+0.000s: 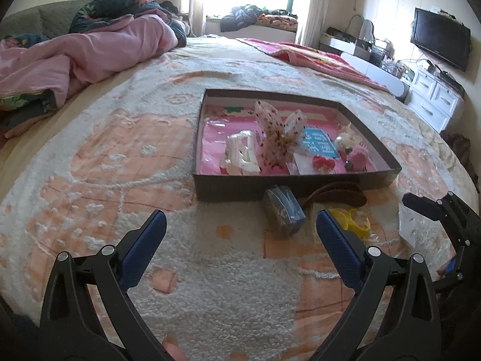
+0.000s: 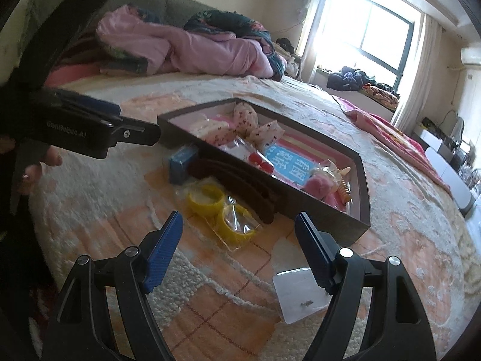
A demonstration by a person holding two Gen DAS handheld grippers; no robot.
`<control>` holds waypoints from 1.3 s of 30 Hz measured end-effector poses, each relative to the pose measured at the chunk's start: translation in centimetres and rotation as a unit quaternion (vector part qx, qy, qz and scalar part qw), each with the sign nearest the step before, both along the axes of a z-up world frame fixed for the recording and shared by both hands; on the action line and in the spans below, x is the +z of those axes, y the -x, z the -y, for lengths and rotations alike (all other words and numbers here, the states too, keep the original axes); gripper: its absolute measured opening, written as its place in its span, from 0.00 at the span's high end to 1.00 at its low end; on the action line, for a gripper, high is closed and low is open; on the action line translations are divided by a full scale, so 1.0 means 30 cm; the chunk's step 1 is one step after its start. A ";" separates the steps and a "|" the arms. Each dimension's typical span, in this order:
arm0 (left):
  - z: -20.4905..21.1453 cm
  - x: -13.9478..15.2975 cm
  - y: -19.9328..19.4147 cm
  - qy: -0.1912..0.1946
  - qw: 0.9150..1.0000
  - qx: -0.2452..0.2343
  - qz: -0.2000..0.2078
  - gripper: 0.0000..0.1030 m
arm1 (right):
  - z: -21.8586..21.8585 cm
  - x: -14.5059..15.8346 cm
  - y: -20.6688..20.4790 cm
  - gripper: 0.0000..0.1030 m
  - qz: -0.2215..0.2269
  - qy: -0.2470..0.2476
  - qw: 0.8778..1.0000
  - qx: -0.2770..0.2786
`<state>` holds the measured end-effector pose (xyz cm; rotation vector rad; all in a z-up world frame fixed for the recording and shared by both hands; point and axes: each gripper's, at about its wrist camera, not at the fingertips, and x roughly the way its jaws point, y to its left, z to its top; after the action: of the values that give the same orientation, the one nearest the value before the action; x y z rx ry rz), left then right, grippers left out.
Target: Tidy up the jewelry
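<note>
Right tool agape above yellow bangles, beside tray edge.

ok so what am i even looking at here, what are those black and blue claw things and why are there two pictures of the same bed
There is no robot here. A person holds a pair of hand-operated tongs in each hand, and each has a wide-angle camera looking forward between its two fingers. One picture comes from the left tongs, the other from the right tongs; the left pair also shows from the side in the right camera's view.

Both are open and hold nothing.

On the bed's blanket sits a shallow dark box with hair bows and small trinkets inside. In front of it lie a small blue packet, a dark brown hair comb, yellow rings in a clear bag and a white card with a tiny piece on it.
</note>
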<state>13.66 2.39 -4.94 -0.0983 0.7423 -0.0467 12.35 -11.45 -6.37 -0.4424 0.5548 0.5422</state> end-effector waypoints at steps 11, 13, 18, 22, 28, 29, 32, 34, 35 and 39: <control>0.064 -0.079 -0.079 0.002 0.999 -0.029 -0.033 0.26 | -0.041 -0.089 -0.044 0.39 0.007 0.046 0.999 0.003; 0.069 -0.089 -0.095 0.008 0.999 -0.032 -0.039 0.30 | -0.042 -0.092 -0.052 0.41 0.005 0.045 0.999 0.003; 0.060 -0.112 -0.125 0.029 0.998 -0.034 -0.053 0.44 | -0.051 -0.094 -0.064 0.44 0.000 0.043 0.999 0.008; 0.033 -0.118 -0.134 0.050 0.996 -0.034 -0.060 0.52 | -0.068 -0.096 -0.083 0.47 -0.004 0.046 0.999 0.010; -0.011 -0.113 -0.118 0.083 0.994 -0.032 -0.068 0.62 | -0.096 -0.098 -0.097 0.58 -0.014 0.050 0.999 0.013; -0.012 -0.113 -0.117 0.086 0.993 -0.033 -0.069 0.63 | -0.103 -0.099 -0.096 0.60 -0.014 0.052 0.998 0.016; -0.011 -0.114 -0.116 0.094 0.992 -0.038 -0.072 0.68 | -0.122 -0.101 -0.081 0.74 -0.006 0.062 0.998 0.028; -0.008 -0.116 -0.115 0.098 0.991 -0.045 -0.074 0.73 | -0.130 -0.100 -0.068 0.77 0.003 0.067 0.997 0.032; -0.004 -0.115 -0.115 0.098 0.991 -0.048 -0.074 0.76 | -0.128 -0.096 -0.069 0.78 0.001 0.064 0.997 0.033; 0.015 -0.113 -0.111 0.093 0.991 -0.060 -0.076 0.82 | -0.099 -0.074 -0.081 0.80 -0.018 0.032 0.999 0.028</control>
<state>16.98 1.94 -8.32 -0.2363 0.8946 -0.2260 14.79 -8.47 -8.60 -0.5121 0.5963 0.5877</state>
